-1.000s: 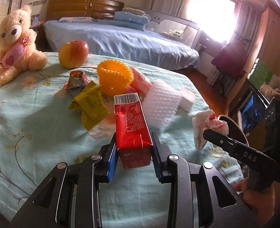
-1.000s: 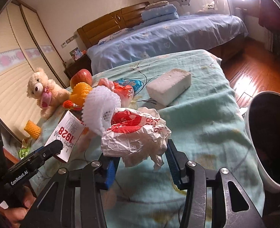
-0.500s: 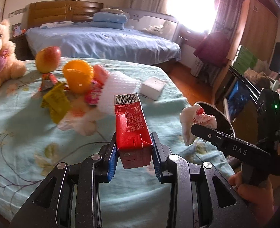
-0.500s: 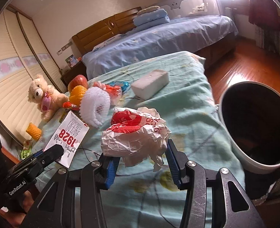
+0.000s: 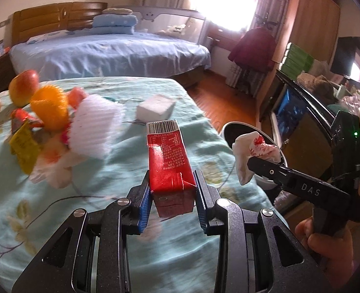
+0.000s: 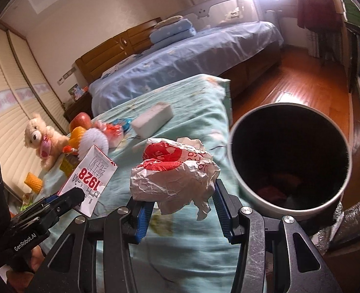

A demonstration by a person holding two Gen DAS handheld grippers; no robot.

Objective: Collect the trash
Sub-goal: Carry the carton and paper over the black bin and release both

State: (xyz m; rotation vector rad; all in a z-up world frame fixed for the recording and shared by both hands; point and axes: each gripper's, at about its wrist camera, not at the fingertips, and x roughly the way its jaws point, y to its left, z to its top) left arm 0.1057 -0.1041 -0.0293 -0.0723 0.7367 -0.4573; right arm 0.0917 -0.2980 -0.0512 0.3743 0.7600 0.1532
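My left gripper point(image 5: 171, 195) is shut on a red drink carton point(image 5: 169, 161), held above the green bedspread point(image 5: 106, 219). The carton's white side point(image 6: 89, 178) shows at the left of the right wrist view. My right gripper point(image 6: 180, 207) is shut on a crumpled red-and-white paper wrapper point(image 6: 175, 171), also seen in the left wrist view as the wrapper point(image 5: 253, 151) over the bin's rim. A grey round bin point(image 6: 289, 156) with a dark inside stands on the floor just right of the bed, close to the wrapper.
On the bed lie a white foam net point(image 5: 94, 127), an orange fruit cup point(image 5: 49, 107), a yellow wrapper point(image 5: 23, 146), an apple point(image 5: 23, 86), a white block point(image 5: 155, 107) and a teddy bear point(image 6: 43, 141). Behind stands a blue bed point(image 5: 106, 53); a cabinet point(image 5: 302, 112) is at the right.
Both grippers have swung right with their loads. The bin has come from the right edge to the middle right of the right wrist view, and the pile on the bed has slid left.
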